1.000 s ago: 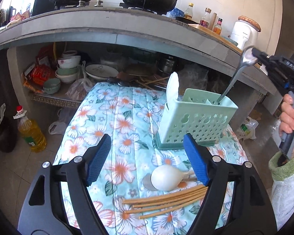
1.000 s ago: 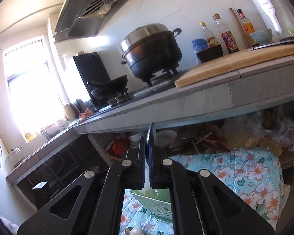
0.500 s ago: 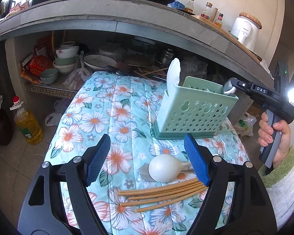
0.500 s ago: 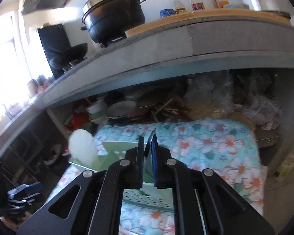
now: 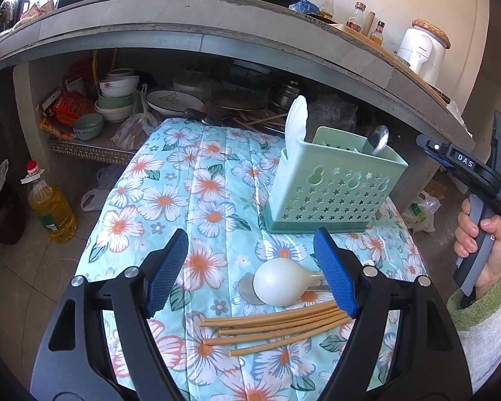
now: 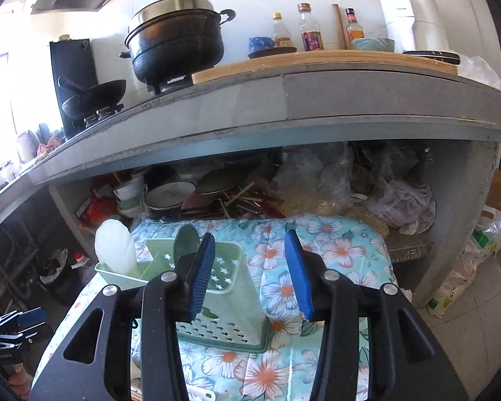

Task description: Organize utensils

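In the left wrist view, the left gripper (image 5: 250, 270) fills the bottom of the frame, its blue fingers (image 5: 167, 269) spread wide with nothing between them, over the floral cloth (image 5: 170, 200). Right of centre, low in the frame, a white spoon (image 5: 279, 282) lies bowl to the left, its handle running right behind the right-hand pad, with a flat metal piece showing under its left edge. Below it a bundle of chopsticks (image 5: 277, 325) lies with the long axis nearly left to right, the right ends slightly higher and tucked under that same pad.

Upper right of centre stands the green utensil holder (image 5: 337, 187), upright on the cloth. A white rice paddle (image 5: 295, 118) stands at its left corner, blade up. A metal spoon (image 5: 377, 138) stands in a right-hand compartment, bowl up, leaning toward the upper right. At the right edge a hand (image 5: 481, 240) grips the handle of the right gripper, seen here only from the side.

In the right wrist view, the right gripper (image 6: 250, 274) sits at bottom centre; its jaws are opening and nothing lies between them. Just left of its left pad, the spoon's bowl rises from the holder.
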`<state>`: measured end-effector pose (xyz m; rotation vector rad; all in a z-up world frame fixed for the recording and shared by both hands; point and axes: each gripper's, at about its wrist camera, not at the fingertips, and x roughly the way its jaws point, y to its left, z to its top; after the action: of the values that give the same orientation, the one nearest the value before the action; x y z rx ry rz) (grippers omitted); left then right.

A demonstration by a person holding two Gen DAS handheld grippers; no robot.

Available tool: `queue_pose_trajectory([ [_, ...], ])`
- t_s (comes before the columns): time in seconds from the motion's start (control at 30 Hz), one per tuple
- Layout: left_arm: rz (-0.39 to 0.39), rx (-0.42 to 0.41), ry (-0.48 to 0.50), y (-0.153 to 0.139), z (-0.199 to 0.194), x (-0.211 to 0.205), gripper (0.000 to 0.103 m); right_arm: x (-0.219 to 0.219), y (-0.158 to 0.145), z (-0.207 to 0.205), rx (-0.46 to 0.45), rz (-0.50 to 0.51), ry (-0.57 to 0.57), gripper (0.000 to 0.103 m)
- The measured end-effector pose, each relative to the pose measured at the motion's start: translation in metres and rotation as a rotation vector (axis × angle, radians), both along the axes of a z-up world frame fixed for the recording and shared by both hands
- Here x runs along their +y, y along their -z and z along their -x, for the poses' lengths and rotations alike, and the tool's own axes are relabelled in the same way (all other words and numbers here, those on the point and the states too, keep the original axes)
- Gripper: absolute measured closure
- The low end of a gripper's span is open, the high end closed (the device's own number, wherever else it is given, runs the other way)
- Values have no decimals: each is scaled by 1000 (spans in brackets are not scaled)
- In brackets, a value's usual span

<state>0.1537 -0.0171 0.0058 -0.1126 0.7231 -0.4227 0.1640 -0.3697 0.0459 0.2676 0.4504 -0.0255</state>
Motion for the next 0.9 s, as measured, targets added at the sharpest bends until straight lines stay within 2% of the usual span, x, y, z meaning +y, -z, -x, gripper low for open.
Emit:
queue_pose_trajectory([
  [0.2,-6,0,-2,-2,7,1,30,-7,1,25,-1,-18,13,58],
  [0.43,-6,7,-9,-2,12,4,30,-4,15,65,28,-43,-24,46],
  [0.67,-18,37,-19,7,10,5,30,22,58,89,173,-123,-129,42],
  [0.8,-21,52,-18,14,10,4,30,42,90,97,281,-152,-166,36],
  [0.9,-19,76,-22,22,9,2,30,58,114,102,359,-143,-186,33],
])
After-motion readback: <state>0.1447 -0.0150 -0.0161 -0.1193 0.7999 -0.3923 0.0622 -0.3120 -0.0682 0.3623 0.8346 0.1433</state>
